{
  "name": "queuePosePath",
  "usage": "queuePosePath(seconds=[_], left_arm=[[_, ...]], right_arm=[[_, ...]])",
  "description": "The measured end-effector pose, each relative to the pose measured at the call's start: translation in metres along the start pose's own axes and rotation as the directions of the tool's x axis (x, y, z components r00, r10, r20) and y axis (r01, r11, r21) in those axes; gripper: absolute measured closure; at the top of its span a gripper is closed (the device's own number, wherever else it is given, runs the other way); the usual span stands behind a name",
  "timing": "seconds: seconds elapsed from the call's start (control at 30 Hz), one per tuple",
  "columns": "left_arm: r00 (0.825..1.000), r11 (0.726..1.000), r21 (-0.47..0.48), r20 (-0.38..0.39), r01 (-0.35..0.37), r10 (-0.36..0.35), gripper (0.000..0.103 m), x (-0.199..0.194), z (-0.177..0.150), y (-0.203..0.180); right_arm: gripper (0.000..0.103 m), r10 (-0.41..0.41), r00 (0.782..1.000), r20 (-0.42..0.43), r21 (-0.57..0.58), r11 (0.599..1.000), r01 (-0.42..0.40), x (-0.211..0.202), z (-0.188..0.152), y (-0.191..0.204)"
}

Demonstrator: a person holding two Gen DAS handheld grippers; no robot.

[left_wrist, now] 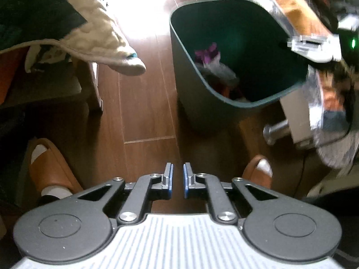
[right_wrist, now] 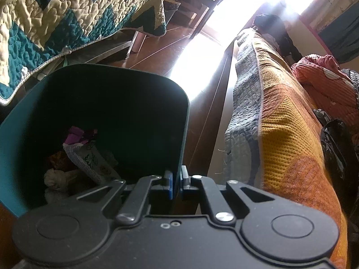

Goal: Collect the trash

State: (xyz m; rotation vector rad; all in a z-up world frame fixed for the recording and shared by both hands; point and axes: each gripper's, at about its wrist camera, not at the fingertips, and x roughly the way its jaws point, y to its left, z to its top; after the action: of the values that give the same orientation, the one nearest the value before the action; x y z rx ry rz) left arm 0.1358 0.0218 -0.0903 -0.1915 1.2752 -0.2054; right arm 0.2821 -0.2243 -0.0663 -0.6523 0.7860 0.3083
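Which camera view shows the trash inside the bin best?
The right wrist view: it looks into the bin from close by, showing the trash as a purple scrap, a printed packet and pale crumpled pieces. The left wrist view shows the same trash smaller and blurrier, from above and farther away.

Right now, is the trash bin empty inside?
No, the dark green trash bin already holds trash at its bottom, including a purple scrap and a crumpled pale wrapper.
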Motion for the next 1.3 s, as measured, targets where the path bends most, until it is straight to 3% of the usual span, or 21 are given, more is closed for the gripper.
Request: queuePosePath(seconds=[0.2,0.3,0.37,0.5,0.57,0.77,0.93,1.0,1.07,1.23,1.3], left_arm=[[0.989,0.977,0.198,-0.107,-0.076,0.099,0.09,0.044,-0.009,0.001],[0.976,0.959,0.274,-0.18,-0.072,0.125,0.066,0.073,-0.016,0.003],[0.965,0.943,0.328,-0.223,-0.058,0.137,0.035,0.092,-0.025,-0.001],[0.949,0.868,0.496,-0.26,-0.03,0.181,0.02,0.133,-0.057,-0.019],[0.935,0.827,0.561,-0.279,-0.025,0.217,0.019,0.158,-0.078,-0.026],[0.88,0.761,0.649,-0.36,-0.003,0.31,0.019,0.211,-0.129,-0.026],[0.828,0.777,0.629,-0.421,-0.028,0.371,0.019,0.236,-0.141,-0.011],[0.813,0.769,0.637,-0.423,-0.048,0.401,0.019,0.246,-0.144,-0.003],[0.807,0.763,0.644,-0.421,-0.056,0.414,0.019,0.252,-0.146,0.0],[0.813,0.758,0.65,-0.412,-0.053,0.41,0.02,0.256,-0.148,0.0],[0.808,0.765,0.641,-0.42,-0.058,0.413,0.03,0.258,-0.148,0.0]], right_arm=[[0.097,-0.003,1.0,-0.001,-0.002,1.0,0.003,0.0,-0.001,0.0],[0.097,-0.007,1.0,-0.003,-0.004,1.0,0.007,0.0,-0.001,0.0],[0.097,-0.007,1.0,-0.002,-0.007,1.0,0.007,0.0,-0.001,0.001],[0.097,-0.005,1.0,0.001,-0.011,1.0,0.005,0.0,0.0,0.002],[0.097,-0.005,1.0,0.002,-0.016,1.0,0.005,0.0,0.0,0.002],[0.097,-0.007,1.0,-0.003,-0.014,1.0,0.007,0.001,-0.001,0.001],[0.097,-0.006,1.0,-0.006,-0.008,1.0,0.006,0.001,-0.002,0.0],[0.097,-0.006,1.0,-0.006,-0.006,1.0,0.006,0.001,-0.002,0.0],[0.097,-0.006,1.0,-0.006,-0.006,1.0,0.006,0.001,-0.002,0.0],[0.097,-0.007,1.0,-0.009,-0.007,1.0,0.007,0.001,-0.003,-0.001],[0.097,-0.008,1.0,-0.011,-0.005,1.0,0.008,0.002,-0.003,-0.001]])
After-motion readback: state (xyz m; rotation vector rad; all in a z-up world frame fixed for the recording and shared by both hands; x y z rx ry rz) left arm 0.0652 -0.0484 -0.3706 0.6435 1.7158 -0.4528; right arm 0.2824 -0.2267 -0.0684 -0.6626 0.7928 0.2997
